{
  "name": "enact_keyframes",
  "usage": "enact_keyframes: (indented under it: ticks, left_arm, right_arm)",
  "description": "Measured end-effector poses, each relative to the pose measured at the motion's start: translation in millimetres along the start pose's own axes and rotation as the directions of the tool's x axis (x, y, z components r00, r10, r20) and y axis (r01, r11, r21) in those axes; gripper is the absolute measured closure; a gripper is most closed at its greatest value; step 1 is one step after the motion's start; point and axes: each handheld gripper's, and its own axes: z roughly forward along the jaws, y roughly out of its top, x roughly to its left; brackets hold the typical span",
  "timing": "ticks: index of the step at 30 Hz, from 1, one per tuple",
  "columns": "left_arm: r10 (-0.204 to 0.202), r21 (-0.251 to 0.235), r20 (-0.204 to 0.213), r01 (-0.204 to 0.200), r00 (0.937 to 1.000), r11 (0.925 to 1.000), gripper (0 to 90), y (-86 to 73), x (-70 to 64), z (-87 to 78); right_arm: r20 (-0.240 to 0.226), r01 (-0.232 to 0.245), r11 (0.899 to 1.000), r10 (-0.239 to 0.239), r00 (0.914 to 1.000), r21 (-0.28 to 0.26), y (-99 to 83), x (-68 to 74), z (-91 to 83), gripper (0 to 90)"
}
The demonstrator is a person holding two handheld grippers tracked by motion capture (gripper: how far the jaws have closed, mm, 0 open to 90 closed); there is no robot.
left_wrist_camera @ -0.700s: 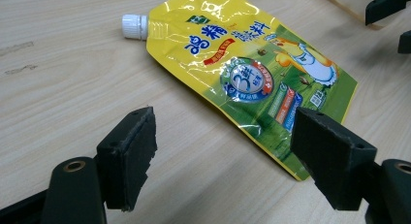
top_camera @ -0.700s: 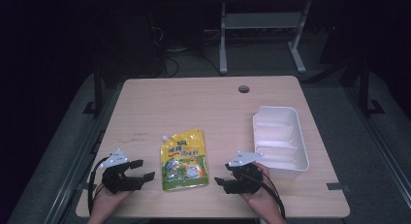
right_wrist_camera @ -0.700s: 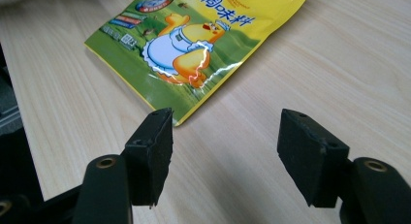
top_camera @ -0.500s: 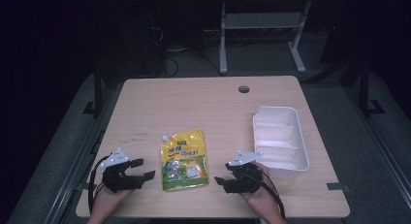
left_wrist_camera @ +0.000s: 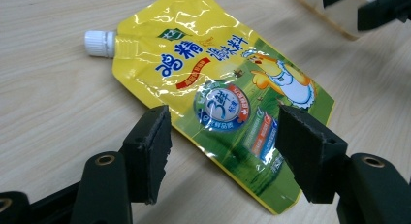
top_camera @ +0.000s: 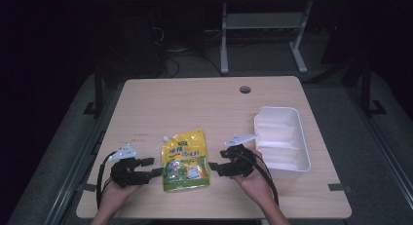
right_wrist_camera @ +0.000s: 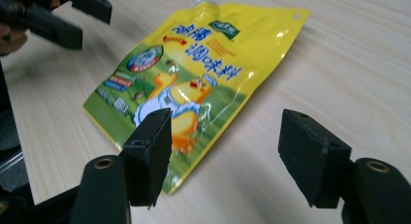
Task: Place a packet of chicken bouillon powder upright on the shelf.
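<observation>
A yellow and green spouted pouch (top_camera: 186, 160) with a white cap (left_wrist_camera: 99, 43) lies flat on the wooden table (top_camera: 204, 108), near the front edge. My left gripper (top_camera: 152, 166) is just left of the pouch, open, with its jaws pointing at the pouch's lower left edge. In the left gripper view the pouch (left_wrist_camera: 218, 93) lies beyond the left gripper (left_wrist_camera: 223, 151), whose jaws hold nothing. My right gripper (top_camera: 218, 162) is just right of the pouch, open and empty. Its own view shows the pouch (right_wrist_camera: 194, 73) ahead and to the left of the right gripper (right_wrist_camera: 225, 156).
A white rectangular tray (top_camera: 282, 142) stands empty at the right side of the table, close behind my right hand. A cable hole (top_camera: 245, 89) sits near the far edge. Dark floor and a metal stand lie beyond the table.
My right gripper has shifted slightly forward and up beside the pouch. The left gripper has edged a little toward the pouch. The pouch has not moved.
</observation>
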Motion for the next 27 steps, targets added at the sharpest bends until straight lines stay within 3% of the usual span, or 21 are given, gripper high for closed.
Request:
enact_keyframes:
  ticks: [5,19,23,24,27]
  left_arm:
    - [0.0,0.014,0.008,0.0,1.0,0.9999,40.0,3.7,-1.9,7.3]
    - [0.01,0.059,-0.008,-0.009,0.9999,0.9982,63.5,12.1,0.5,22.1]
    - [0.022,0.085,0.001,-0.022,0.9998,0.9962,67.6,14.6,0.5,30.0]
    - [0.028,0.099,0.003,-0.028,0.9996,0.9947,69.6,14.4,0.3,32.7]
    - [0.041,0.11,-0.001,-0.04,0.9992,0.9931,72.9,14.1,-0.9,33.4]
  right_arm:
    - [0.011,-0.014,1.0,0.014,0.9998,0.018,21.5,-3.2,6.8,35.3]
    - [0.025,-0.014,0.996,0.012,0.9996,0.084,79.8,-10.8,40.1,34.5]
    - [0.055,-0.019,0.995,0.013,0.9984,0.096,93.1,-20.5,51.5,34.8]
    - [0.043,-0.053,0.993,0.048,0.9979,0.109,98.2,-26.7,55.9,34.8]
    - [0.061,-0.077,0.989,0.07,0.9957,0.126,106.1,-35.1,63.1,34.7]
